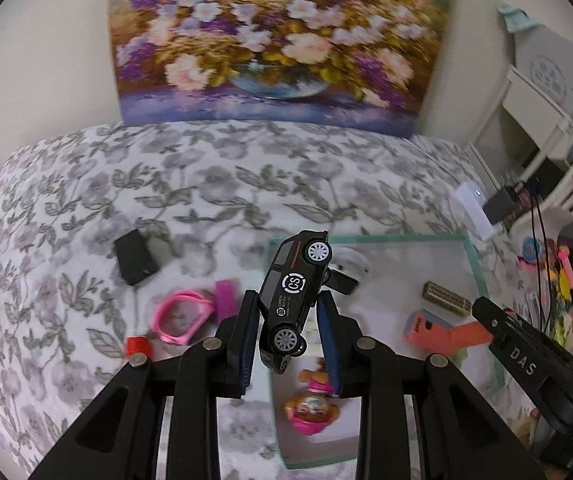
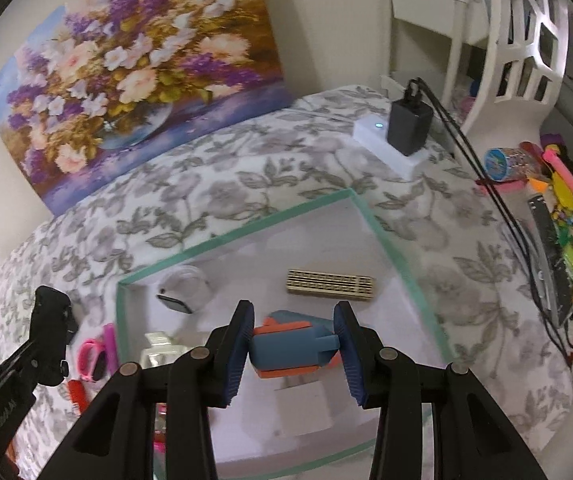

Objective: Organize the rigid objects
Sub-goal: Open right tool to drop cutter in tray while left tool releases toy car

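Observation:
My left gripper [image 1: 288,334] is shut on a black toy car [image 1: 295,292] that hangs nose-down above the left rim of a white, green-edged box [image 1: 474,264]. My right gripper [image 2: 295,346] is shut on a blue and orange toy [image 2: 292,348] over the middle of that box [image 2: 390,240]. In the right wrist view the left gripper [image 2: 52,332] shows at the left with the black car [image 2: 48,310]. The right gripper [image 1: 486,312] shows at the right of the left wrist view with the orange toy [image 1: 438,330].
Inside the box lie a beige patterned bar [image 2: 330,284], a white smartwatch [image 2: 182,292], a small clear bottle [image 2: 160,350] and a pink doll [image 1: 312,410]. On the flowered bedcover rest a black box [image 1: 134,256], pink goggles [image 1: 180,316], a red piece [image 1: 138,346] and a charger [image 2: 408,126].

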`<state>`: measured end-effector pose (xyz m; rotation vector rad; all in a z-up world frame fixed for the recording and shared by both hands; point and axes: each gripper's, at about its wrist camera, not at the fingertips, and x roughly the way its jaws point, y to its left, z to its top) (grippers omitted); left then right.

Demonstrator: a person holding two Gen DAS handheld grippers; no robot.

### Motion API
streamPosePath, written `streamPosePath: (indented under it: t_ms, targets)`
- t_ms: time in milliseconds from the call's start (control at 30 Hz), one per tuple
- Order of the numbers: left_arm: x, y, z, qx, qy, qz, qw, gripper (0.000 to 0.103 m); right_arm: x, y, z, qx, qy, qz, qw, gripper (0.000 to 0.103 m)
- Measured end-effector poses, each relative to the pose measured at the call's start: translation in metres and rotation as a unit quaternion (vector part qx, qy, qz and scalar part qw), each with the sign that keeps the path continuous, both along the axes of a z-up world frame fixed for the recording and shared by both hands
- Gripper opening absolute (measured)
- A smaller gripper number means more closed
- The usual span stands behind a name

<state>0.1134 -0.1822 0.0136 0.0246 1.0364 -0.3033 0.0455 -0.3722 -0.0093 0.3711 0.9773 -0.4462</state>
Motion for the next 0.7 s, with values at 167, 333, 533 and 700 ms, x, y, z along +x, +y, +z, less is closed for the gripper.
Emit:
streamPosePath:
  t_ms: [167,333,533,700]
  targets:
    - [-0.006,-0.024,-0.008,0.004,0.008,-0.029,0.9996,0.031,-0.003,-0.007,-0.001,-0.021,0.013,-0.006,1.0,0.044]
    - [-0.013,-0.043,-0.018,0.015,0.011,-0.052,0.9985,0.031,-0.003,-0.01,-0.007,-0.024,0.025,-0.007,0.999,0.044]
    - [-0.014,-0.055,-0.031,0.025,0.02,-0.061,0.9976,0.031,0.0,-0.012,-0.017,-0.016,0.036,0.0,0.999,0.044]
    - [-0.013,-0.061,-0.041,0.032,0.023,-0.066,0.997,0.031,0.004,-0.01,-0.024,-0.01,0.042,0.007,0.999,0.044]
